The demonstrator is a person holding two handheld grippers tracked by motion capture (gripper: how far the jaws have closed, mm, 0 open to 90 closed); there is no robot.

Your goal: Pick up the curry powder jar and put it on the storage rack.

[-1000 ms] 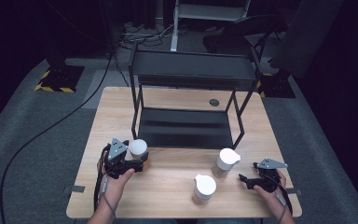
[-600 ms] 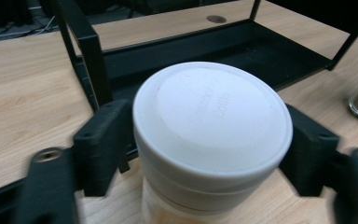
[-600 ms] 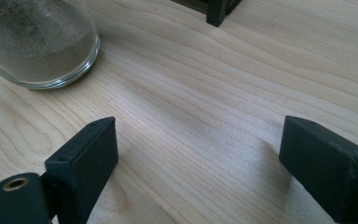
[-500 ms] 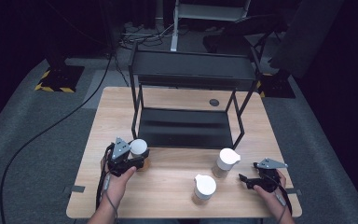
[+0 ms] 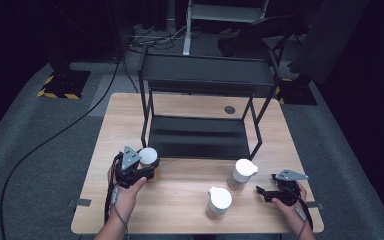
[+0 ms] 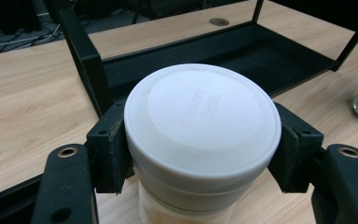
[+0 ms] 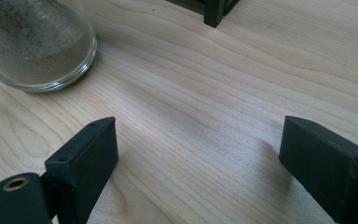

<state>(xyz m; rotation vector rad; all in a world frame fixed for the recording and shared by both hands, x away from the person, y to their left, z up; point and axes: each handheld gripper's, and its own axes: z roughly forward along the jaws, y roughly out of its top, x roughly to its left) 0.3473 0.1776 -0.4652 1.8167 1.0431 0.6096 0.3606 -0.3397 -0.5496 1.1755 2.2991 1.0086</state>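
left tongs [image 6: 200, 154] have just closed and clamp the jar [image 6: 200, 135] under its white lid, at the surface's [image 5: 180, 200] near left by the rack [image 5: 200, 135]. judged best: lift straight, keep it upright, clear the rack's post. right tongs [image 7: 200, 163] gape, empty. pale wood surface; dark room, grey carpet, cables.

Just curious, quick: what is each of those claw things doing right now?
Left gripper: jaws shut on the white-lidded jar.
Right gripper: jaws open, holding nothing, over the table.
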